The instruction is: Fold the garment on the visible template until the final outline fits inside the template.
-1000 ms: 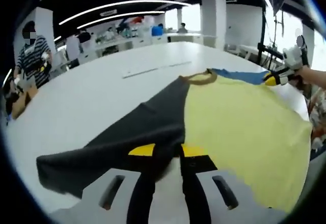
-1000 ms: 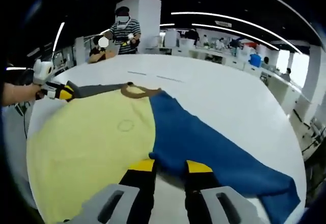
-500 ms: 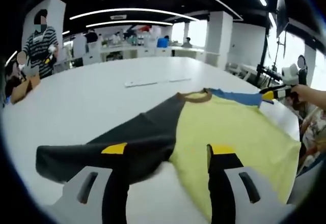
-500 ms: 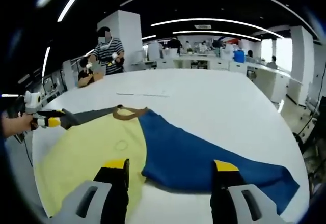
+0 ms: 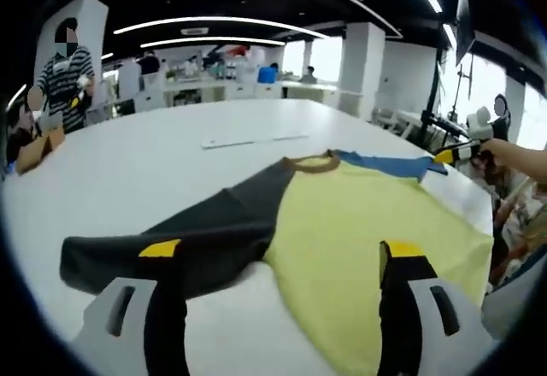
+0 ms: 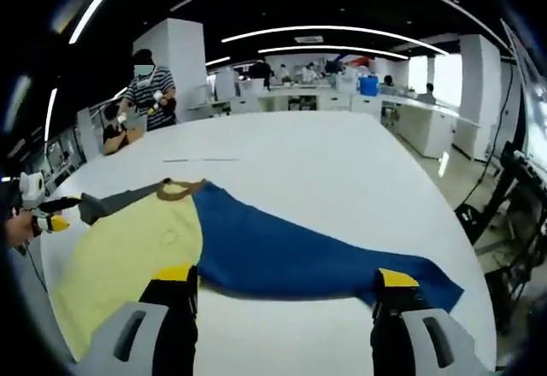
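Observation:
A long-sleeved shirt lies flat on the white table point(image 5: 171, 171). It has a yellow body point(image 5: 359, 222), a dark grey sleeve point(image 5: 188, 243), a blue sleeve point(image 5: 385, 164) and a brown collar point(image 5: 312, 164). My left gripper point(image 5: 280, 252) hovers open just short of the armpit of the dark sleeve, holding nothing. In the right gripper view the blue sleeve point(image 6: 291, 252) stretches across in front of my right gripper point(image 6: 286, 276), which is open and holds nothing. The yellow body point(image 6: 120, 261) lies to its left. The right gripper point(image 5: 451, 154) comes in from the right of the left gripper view, and the left gripper point(image 6: 53, 220) from the left of the right gripper view.
A thin pale strip point(image 5: 252, 141) lies on the table beyond the collar. A person in a striped top point(image 6: 149, 94) stands at the far side, with work benches point(image 6: 299, 98) behind. A dark stand point(image 5: 444, 77) rises past the table's right edge.
Both grippers were shut on the shirt a second ago, left at the dark sleeve, right at the blue one. Both have opened, let go and drawn back. The shirt now lies flat.

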The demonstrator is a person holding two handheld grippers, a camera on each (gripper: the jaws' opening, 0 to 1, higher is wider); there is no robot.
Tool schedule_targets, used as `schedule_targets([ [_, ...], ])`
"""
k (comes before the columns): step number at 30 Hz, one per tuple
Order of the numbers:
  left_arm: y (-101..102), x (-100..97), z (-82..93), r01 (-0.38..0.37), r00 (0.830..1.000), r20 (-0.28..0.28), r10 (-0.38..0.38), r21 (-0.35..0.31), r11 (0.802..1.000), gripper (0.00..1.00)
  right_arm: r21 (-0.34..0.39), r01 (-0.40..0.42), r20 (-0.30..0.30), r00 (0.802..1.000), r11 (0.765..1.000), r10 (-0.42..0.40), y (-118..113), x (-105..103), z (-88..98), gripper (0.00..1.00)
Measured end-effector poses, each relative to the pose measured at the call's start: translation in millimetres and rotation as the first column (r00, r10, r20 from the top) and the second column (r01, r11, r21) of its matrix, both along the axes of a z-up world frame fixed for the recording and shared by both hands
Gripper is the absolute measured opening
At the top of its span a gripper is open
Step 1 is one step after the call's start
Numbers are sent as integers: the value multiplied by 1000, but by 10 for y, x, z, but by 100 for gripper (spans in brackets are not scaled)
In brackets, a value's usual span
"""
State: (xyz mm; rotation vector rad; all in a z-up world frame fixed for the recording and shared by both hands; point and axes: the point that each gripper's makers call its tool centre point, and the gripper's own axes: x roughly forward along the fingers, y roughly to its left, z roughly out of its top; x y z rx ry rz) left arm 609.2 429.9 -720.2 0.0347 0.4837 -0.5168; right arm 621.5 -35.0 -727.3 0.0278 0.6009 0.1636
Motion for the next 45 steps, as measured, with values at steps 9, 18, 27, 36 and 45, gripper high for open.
schedule_targets([
  [9, -48, -93, 115, 29, 999, 29, -29, -1, 1000, 99, 15, 100, -23, 995, 995, -99, -279, -153, -26, 85],
  [18, -129, -215, 221, 62, 997, 46, -62, 5, 998, 99, 32, 221, -59, 974, 975, -219, -630, -309, -128, 78],
  [27, -178, -376, 192, 123, 992, 23, -123, -4, 992, 99, 38, 299, -96, 951, 953, -294, -997, -366, -256, 67],
  [36, -206, -507, 234, 141, 990, 29, -141, -4, 990, 99, 50, 375, -125, 922, 926, -367, -1178, -362, -411, 40],
  [45, -202, -615, 238, 145, 989, 31, -145, -1, 989, 99, 18, 415, -148, 901, 909, -408, -1292, -385, -523, 20],
])
